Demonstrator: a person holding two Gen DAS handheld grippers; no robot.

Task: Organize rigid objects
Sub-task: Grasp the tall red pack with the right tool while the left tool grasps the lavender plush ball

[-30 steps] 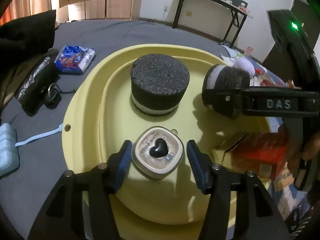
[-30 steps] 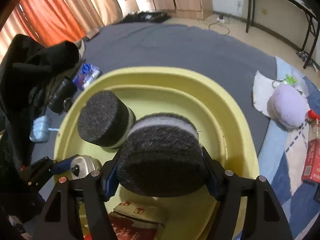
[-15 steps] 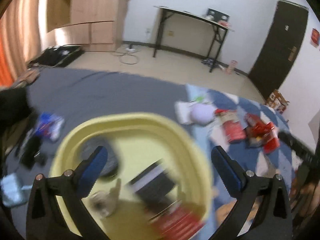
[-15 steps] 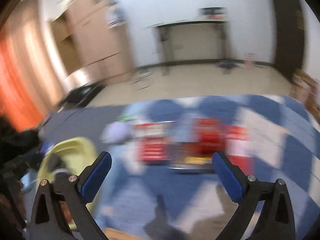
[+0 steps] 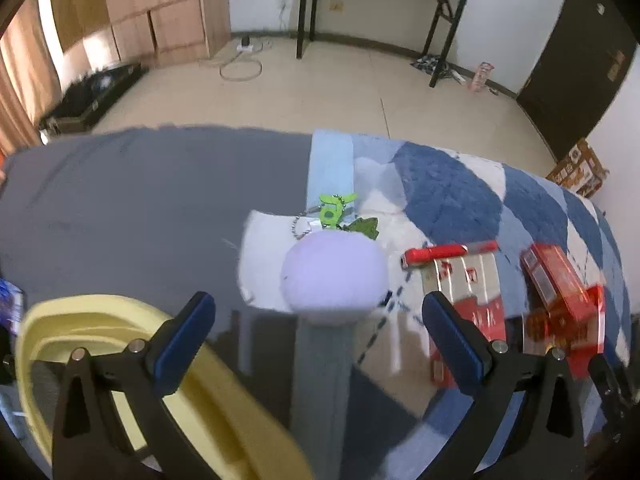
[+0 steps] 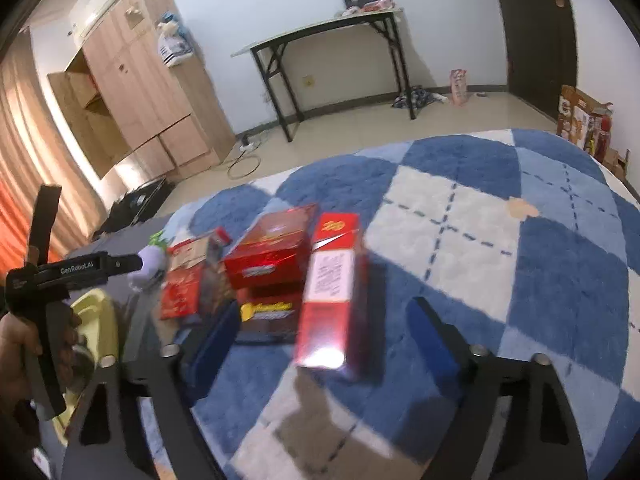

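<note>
My left gripper [image 5: 318, 340] is open wide and holds nothing. It hangs over a round lilac plush ball [image 5: 334, 276] with a green keychain. The yellow basin [image 5: 120, 320] lies under its left finger. My right gripper [image 6: 324, 338] is open, and its jaws are closing. A tall red box [image 6: 332, 292] stands between them with gaps on both sides. Behind it sit a shiny red box [image 6: 272, 252] and a dark box with yellow lettering [image 6: 268, 312]. In the right wrist view the left gripper [image 6: 80, 268] shows at far left, held by a hand [image 6: 16, 352].
More red boxes [image 5: 560, 292] and a red-and-silver pack [image 5: 464, 292] lie on the blue-and-white checked rug [image 6: 520, 240]. A grey sheet [image 5: 140, 200] covers the left side. Beyond are tiled floor, a black-legged table [image 6: 332, 28] and a wooden wardrobe [image 6: 132, 92].
The left gripper let go of the heart tin and the right one of the dark foam cylinder, both in the basin. Both swung right to the rug with jaws spread.
</note>
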